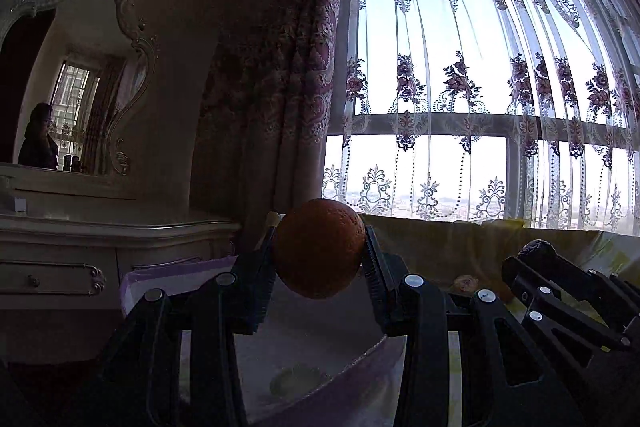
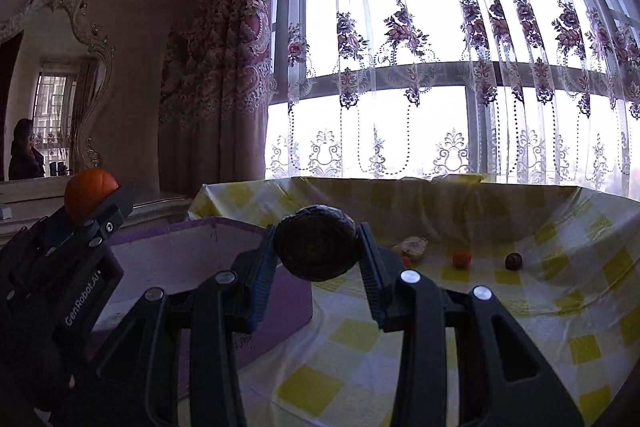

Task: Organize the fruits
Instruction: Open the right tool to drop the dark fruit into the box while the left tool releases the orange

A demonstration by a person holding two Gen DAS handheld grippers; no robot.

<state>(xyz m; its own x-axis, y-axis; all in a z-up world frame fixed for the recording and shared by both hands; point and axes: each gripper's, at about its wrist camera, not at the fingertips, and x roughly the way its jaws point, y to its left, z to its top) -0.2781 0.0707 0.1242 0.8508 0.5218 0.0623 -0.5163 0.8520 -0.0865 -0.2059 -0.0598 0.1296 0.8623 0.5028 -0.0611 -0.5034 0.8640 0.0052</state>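
Bright window (image 1: 460,67), lace curtains (image 2: 440,47), prob. dresser (image 1: 100,239)

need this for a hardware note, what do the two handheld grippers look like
Both are matte black plastic linkage frames with round silver pivot pins. The left gripper has ridged black fingers. The right gripper shows blue-tinged ribbed pads. White "GenRobot.AI" lettering runs along the left gripper's side in the right wrist view. No cables or sleeves are visible.

1. From the left wrist we look level along the fingers, close behind an orange (image 1: 319,248), toward the curtained window (image 1: 480,75).
2. From the right wrist we face the same window (image 2: 460,47), close behind a dark round fruit (image 2: 318,243).
3. Both views share the mirror (image 1: 72,87), the purple box (image 2: 192,255) and each other's gripper.
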